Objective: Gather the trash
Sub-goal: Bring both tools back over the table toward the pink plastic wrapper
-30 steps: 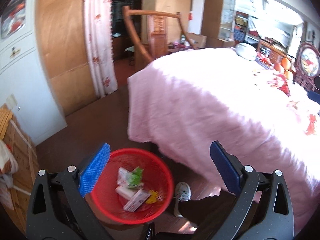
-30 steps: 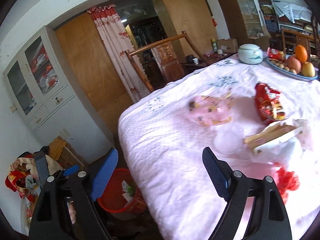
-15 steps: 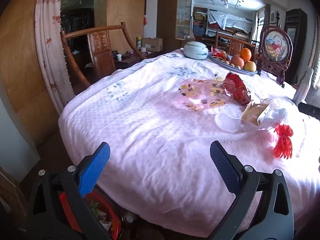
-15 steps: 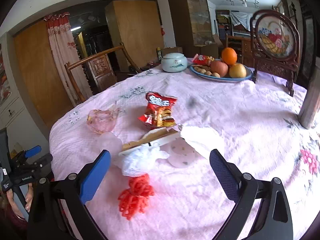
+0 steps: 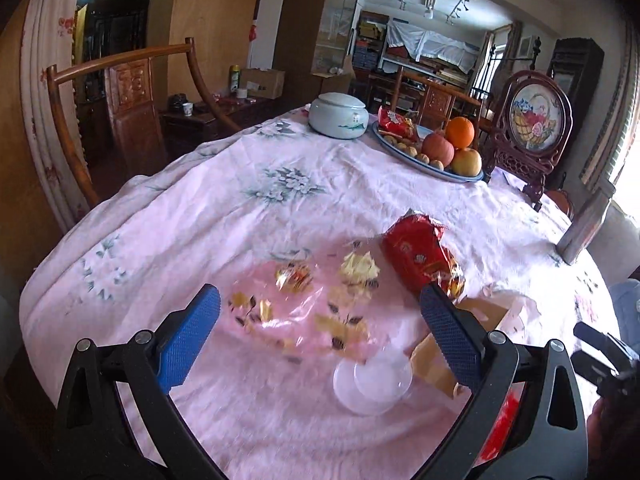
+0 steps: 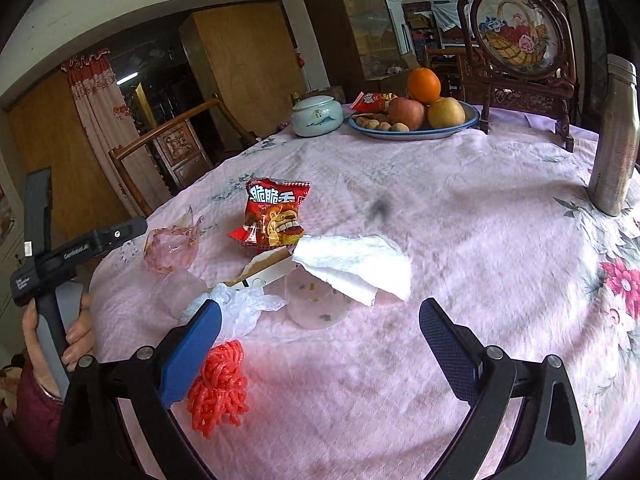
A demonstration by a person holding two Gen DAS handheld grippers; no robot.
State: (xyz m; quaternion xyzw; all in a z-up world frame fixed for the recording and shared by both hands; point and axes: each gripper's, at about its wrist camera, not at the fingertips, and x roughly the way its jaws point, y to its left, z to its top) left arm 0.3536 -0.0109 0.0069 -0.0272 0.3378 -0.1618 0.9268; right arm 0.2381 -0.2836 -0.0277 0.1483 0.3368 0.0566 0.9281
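Note:
Trash lies on the pink tablecloth (image 6: 460, 240). A crumpled clear wrapper (image 5: 304, 312) sits just ahead of my open, empty left gripper (image 5: 320, 332). Beside it are a red snack bag (image 5: 420, 260), a clear plastic lid (image 5: 372, 380) and a cardboard piece (image 5: 432, 360). In the right wrist view I see the red snack bag (image 6: 276, 216), a white paper towel (image 6: 356, 264), a clear cup (image 6: 316, 304), a white plastic bag (image 6: 244, 304) and red mesh netting (image 6: 220, 388). My right gripper (image 6: 320, 340) is open and empty above the cloth.
A fruit plate (image 6: 416, 128) and a pale ceramic jar (image 6: 316, 116) stand at the far side. A steel flask (image 6: 616, 140) and a framed embroidery stand (image 6: 516, 44) are at the right. A wooden chair (image 5: 128, 92) stands beyond the table.
Both grippers swung up from the red basket on the floor to the tabletop. The left one has closed in on the clear wrapper; the right one now hovers near the netting and cup.

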